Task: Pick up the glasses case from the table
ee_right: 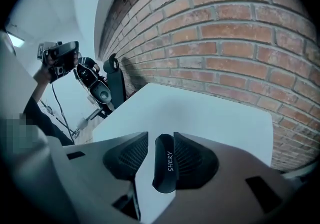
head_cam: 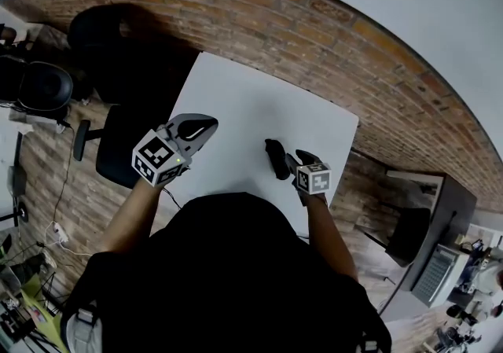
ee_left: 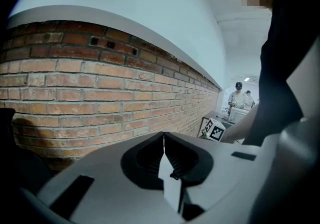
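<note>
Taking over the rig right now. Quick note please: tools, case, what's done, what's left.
Left tool: shut, empty, up by the table's left edge.
Right tool: open, one jaw on each side of the case, no grip yet.
Case: dark, on the white table, close against one jaw with a gap at the other.
Done: right tool is placed round the case.
Left: close on the case, then lift it off the table.
</note>
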Demonstrator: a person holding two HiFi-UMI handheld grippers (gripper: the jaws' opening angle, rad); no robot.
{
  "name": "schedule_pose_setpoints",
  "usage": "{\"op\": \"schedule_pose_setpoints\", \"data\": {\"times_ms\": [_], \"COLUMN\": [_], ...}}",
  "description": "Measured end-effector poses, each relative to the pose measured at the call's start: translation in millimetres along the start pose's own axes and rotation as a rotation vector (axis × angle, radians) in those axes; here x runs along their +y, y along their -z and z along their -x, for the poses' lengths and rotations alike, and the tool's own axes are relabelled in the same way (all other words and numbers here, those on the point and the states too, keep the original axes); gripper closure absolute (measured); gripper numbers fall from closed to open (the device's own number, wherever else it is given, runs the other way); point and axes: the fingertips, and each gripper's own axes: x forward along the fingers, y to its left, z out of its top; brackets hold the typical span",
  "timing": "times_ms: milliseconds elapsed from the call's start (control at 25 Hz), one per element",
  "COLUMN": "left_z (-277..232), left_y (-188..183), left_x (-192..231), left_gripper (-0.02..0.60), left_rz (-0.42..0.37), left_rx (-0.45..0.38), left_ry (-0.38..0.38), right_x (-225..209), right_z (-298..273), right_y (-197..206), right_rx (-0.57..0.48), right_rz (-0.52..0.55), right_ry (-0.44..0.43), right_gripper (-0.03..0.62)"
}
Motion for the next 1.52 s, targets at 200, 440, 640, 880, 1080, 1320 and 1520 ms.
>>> {"op": "schedule_pose_setpoints", "data": {"times_ms": [200,440,640,880,1080,1320,1520], "left_z": [0.1,-4.7,-10.6,-14.2,-15.4,-14.1,-19.1], "left_y": [5.1,12.0,15.2,19.9,25.2,30.4,31.6], "left_x": [5.2,12.5,14.8,19.4,22.3,27.9,30.8], "left_gripper": [0.569,0.569,0.569,0.569,0.569,0.569,0.569], "left_rz": [0.002,0.013,0.022,0.025,0.035,0.039,0.04], "left_rx": [0.014,0.027,0.039,0.05,0.061,0.082,0.08], "left_ry": [0.016,0.022,0.032,0.042,0.046,0.047,0.051], "right_x": [2.6,3.9,1.5,-6.1,-5.4,-1.8,-6.5], "right_z": [-14.5,-26.4,-44.1,-53.9,-64.8,-77.2,-83.3], "right_y": [9.8,20.7,37.5,51.9,59.3,72.4,81.4], "right_rx": [0.036,0.071,0.108,0.133,0.147,0.194,0.214], "right_rz": [-0.011,-0.049,-0.053,-0.076,-0.089,-0.103,-0.1], "right_ry": [-0.018,-0.036,-0.055,-0.046,-0.067,-0.07,-0.059], "right_gripper": [0.399,0.347,0.31,0.293,0.283,0.264,0.254]}}
